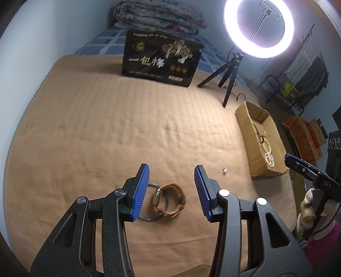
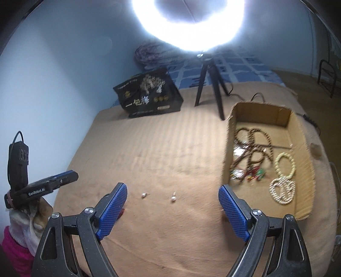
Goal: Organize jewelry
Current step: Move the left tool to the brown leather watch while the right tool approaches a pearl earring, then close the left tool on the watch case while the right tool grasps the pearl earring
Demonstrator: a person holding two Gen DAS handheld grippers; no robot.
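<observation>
In the left wrist view a tan strap watch point(image 1: 170, 200) lies across a thin blue bangle point(image 1: 152, 218) on the tan blanket, between the fingers of my open left gripper point(image 1: 171, 187), which hovers just above them. A small pearl earring point(image 1: 224, 170) lies to the right. In the right wrist view my right gripper point(image 2: 172, 198) is open and empty above the blanket, with two pearl earrings point(image 2: 143, 195) point(image 2: 173, 198) just ahead of it. A cardboard box point(image 2: 302, 170) to its right holds brown bead strands point(image 2: 253, 147), a cream bracelet point(image 2: 285, 165) and a white beaded piece point(image 2: 282, 190).
A black snack bag point(image 1: 162, 58) stands at the back of the blanket. A ring light on a black tripod point(image 1: 226, 76) stands beside it, its cable trailing behind the box. A folded quilt point(image 1: 157, 16) lies far back. The bed edge drops off right of the box.
</observation>
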